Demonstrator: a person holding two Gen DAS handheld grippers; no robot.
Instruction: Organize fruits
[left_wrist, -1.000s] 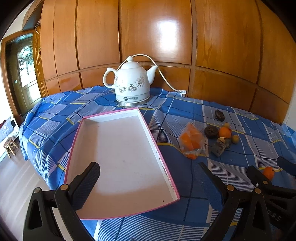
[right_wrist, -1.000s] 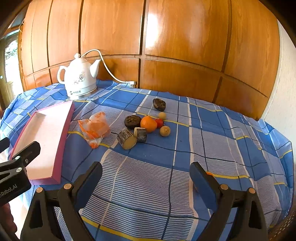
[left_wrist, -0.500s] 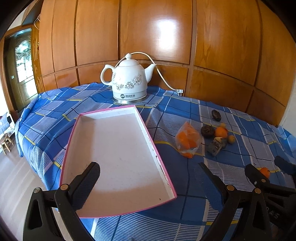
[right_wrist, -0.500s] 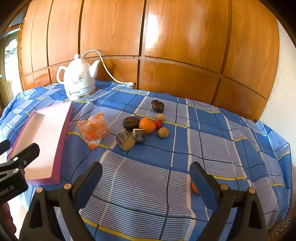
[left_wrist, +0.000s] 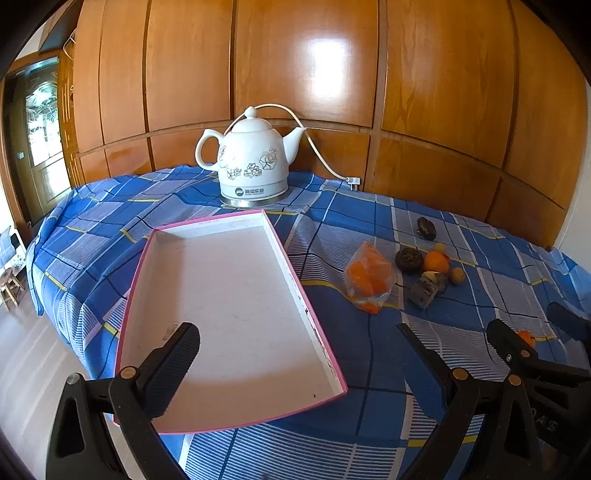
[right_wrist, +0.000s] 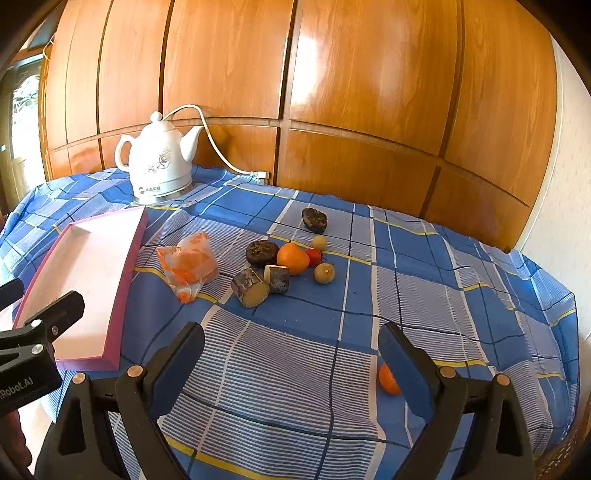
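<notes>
tray (left_wrist: 229, 295) sits bare in the left wrist view, pink-rimmed, nothing in it: task not started as far as i can judge. left claw (left_wrist: 299, 354) hovers over the tray's near end, spread wide, holding nothing. kettle (left_wrist: 253, 166) stands beyond the tray's far end. bag of orange fruit (left_wrist: 369, 280) lies just right of the tray on the worktop (left_wrist: 369, 218); loose cluster further right.

right wrist view: right claw (right_wrist: 291, 354) wide apart, empty, well right of the tray (right_wrist: 92, 273). small orange (right_wrist: 388, 380) lies beside its right finger, not gripped. cluster farther from the tray than the bag (right_wrist: 188, 264): larger orange (right_wrist: 292, 258), red fruit (right_wrist: 314, 255), two yellowish balls, dark pieces, cut chunks. all fruit left to move.
</notes>
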